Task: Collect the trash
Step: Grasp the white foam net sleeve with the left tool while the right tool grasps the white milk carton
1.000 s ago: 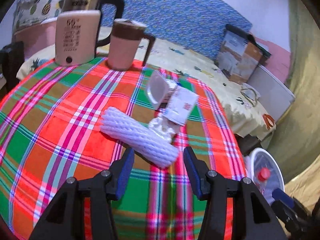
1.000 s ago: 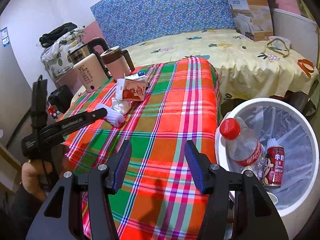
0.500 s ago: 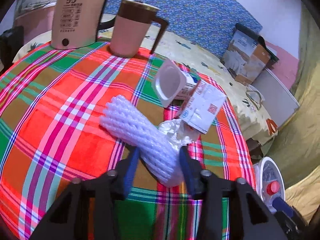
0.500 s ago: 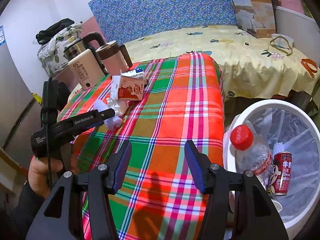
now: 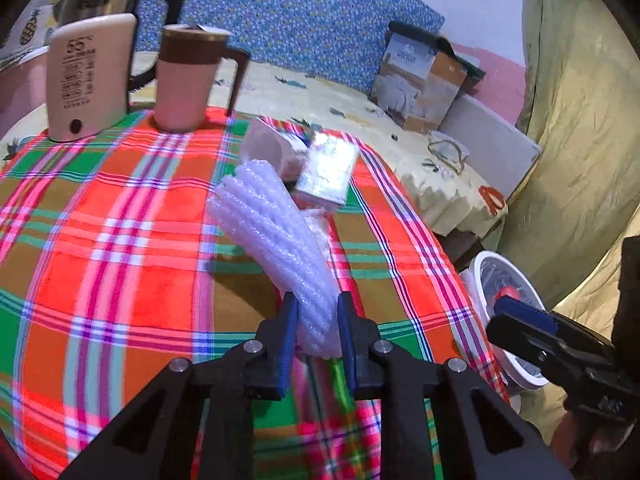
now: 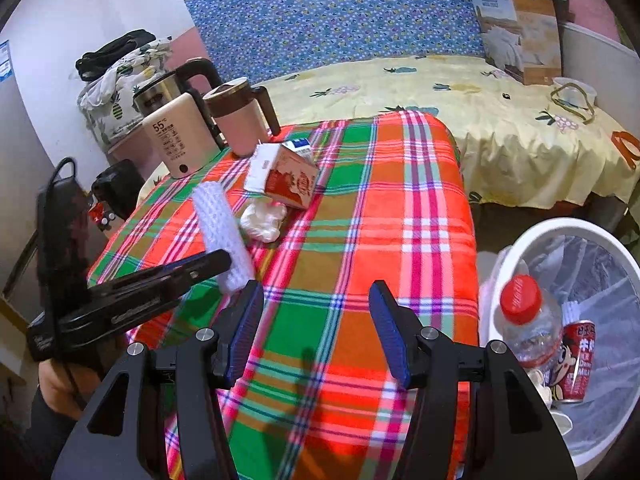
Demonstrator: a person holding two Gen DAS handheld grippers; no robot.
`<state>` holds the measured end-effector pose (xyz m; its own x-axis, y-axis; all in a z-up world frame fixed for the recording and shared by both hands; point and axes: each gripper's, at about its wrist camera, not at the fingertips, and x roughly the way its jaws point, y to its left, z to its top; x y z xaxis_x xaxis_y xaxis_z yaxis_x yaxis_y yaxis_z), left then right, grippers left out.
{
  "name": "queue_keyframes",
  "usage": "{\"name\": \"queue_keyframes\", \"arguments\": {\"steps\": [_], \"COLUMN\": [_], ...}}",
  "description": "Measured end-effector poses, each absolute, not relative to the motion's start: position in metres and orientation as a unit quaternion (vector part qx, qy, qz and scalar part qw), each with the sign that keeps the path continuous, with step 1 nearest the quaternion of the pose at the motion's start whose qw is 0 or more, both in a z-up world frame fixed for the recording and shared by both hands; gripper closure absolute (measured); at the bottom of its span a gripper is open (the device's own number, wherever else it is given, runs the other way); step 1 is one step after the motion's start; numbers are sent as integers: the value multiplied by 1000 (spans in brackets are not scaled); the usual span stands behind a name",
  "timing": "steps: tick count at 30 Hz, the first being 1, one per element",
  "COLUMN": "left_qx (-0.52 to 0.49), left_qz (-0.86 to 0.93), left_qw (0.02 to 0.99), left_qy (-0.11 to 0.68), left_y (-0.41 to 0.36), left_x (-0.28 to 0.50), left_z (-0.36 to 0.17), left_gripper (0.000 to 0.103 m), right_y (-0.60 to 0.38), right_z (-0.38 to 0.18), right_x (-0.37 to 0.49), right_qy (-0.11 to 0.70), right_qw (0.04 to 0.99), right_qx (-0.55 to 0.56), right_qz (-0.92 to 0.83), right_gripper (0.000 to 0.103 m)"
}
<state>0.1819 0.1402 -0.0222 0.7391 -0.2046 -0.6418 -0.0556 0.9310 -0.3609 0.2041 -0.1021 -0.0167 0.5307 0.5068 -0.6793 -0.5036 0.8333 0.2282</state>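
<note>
Now the white foam net sleeve (image 5: 276, 236) lies slanted on the plaid tabletop (image 5: 120, 264), its near end pinched between the closed blue pads of the left hand-held gripper (image 5: 316, 334). Just beyond it sit a crumpled white wrapper (image 6: 262, 220) and a milk carton (image 6: 286, 178). The right hand-held gripper (image 6: 316, 328) hovers wide open and empty over the tabletop, beside the white trash bin (image 6: 520, 240) holding a bottle (image 6: 528, 328) and a can (image 6: 576, 360).

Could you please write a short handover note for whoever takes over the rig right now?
Left gripper: shut on the near end of the white foam net sleeve, over the plaid table.
Right gripper: open, empty.
Done: plastic bottle and red can are in the white bin.
Left: sleeve, milk carton, crumpled white wrapper, plastic cup.
</note>
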Motion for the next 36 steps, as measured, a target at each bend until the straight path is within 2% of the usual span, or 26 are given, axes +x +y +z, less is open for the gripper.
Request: {"name": "queue_keyframes", "arguments": {"steps": [11,15,30,32,33,36], "left_qx": [-221,-233,-247,-246,-246,-242], "left_qz": [13,17,-13,-13,-14,-14], "left_qw": [919,917,915,915,915,916], "left_qy": [325,323,319,319,319,321], "left_y": [194,209,219,219,218,216], "left_x": [160,157,151,150,150,150], "left_z": [-29,-36,-40,-40,-40,-39], "left_gripper": [82,82,82,82,82,82], "right_y": [-50,-25,3,-1,-2,-10], "right_z": [-12,-17,-33,-33,-33,-31], "right_x": [223,231,260,260,260,257], "right_qy": [372,371,385,387,388,390], "right_qw": [882,885,896,894,894,892], "right_qx": [-5,-16,-39,-30,-29,-25], "right_qz": [288,279,219,224,223,226], "right_gripper": [46,43,42,54,63,67]}}
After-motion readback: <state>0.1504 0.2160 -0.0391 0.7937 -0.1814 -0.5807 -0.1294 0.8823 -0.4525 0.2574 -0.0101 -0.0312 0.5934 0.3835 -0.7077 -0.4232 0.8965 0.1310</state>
